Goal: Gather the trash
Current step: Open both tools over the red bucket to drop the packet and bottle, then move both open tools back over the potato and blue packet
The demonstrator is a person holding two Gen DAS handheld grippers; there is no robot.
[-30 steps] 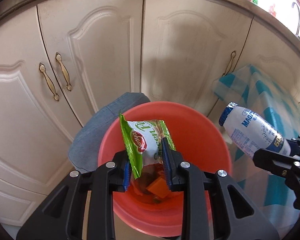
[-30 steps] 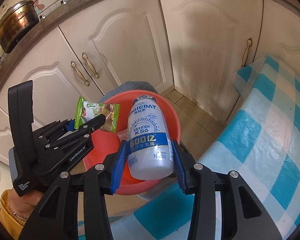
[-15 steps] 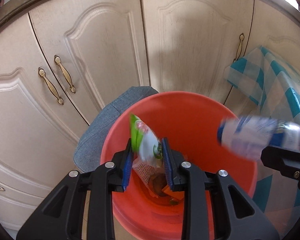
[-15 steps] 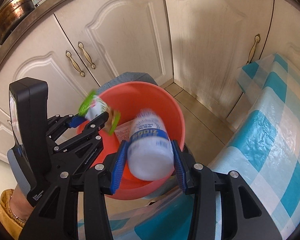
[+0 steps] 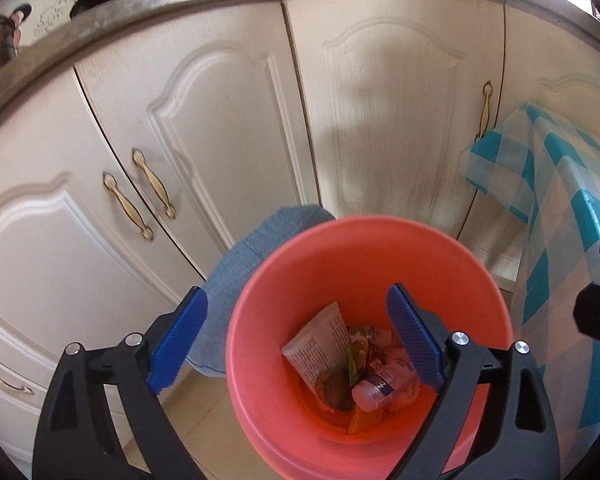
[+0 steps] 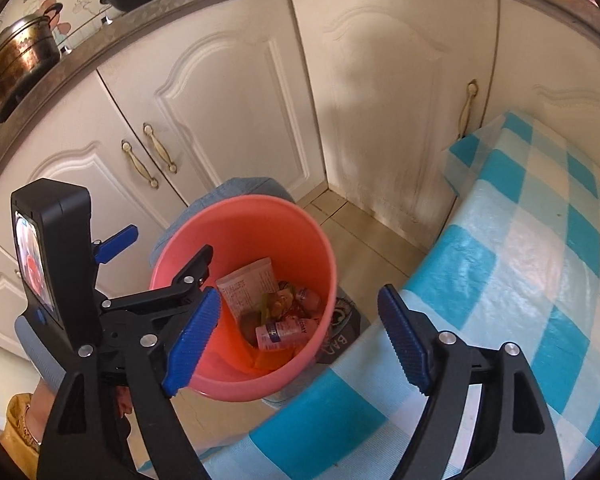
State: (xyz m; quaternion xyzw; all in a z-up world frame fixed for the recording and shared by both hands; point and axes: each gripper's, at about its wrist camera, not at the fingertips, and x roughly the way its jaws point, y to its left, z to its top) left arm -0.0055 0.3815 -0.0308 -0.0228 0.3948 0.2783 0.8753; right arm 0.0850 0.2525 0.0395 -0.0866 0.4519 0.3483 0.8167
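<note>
A salmon-red bin (image 5: 364, 240) (image 6: 244, 216) stands on the floor below both grippers. At its bottom lie the white milk bottle (image 5: 374, 390) (image 6: 284, 332), the green snack wrapper (image 5: 354, 360) (image 6: 274, 304), a white printed packet (image 5: 320, 340) (image 6: 246, 284) and other scraps. My left gripper (image 5: 296, 340) hangs over the bin's near rim, its jaws opening wide with nothing between the blue pads. My right gripper (image 6: 300, 338) is above the bin's right side, jaws also opening and empty. The left gripper's body (image 6: 60, 264) shows in the right wrist view.
Cream cabinet doors (image 5: 220, 128) with brass handles (image 5: 152, 188) stand behind the bin. A grey-blue cushion (image 5: 240, 268) lies under the bin's far side. A table with a blue-checked cloth (image 6: 520, 240) runs along the right. A pot (image 6: 20, 64) sits on the counter.
Both grippers have opened. The snack wrapper dropped from the left one and the milk bottle from the right one; both now lie at the bottom of the bin.
</note>
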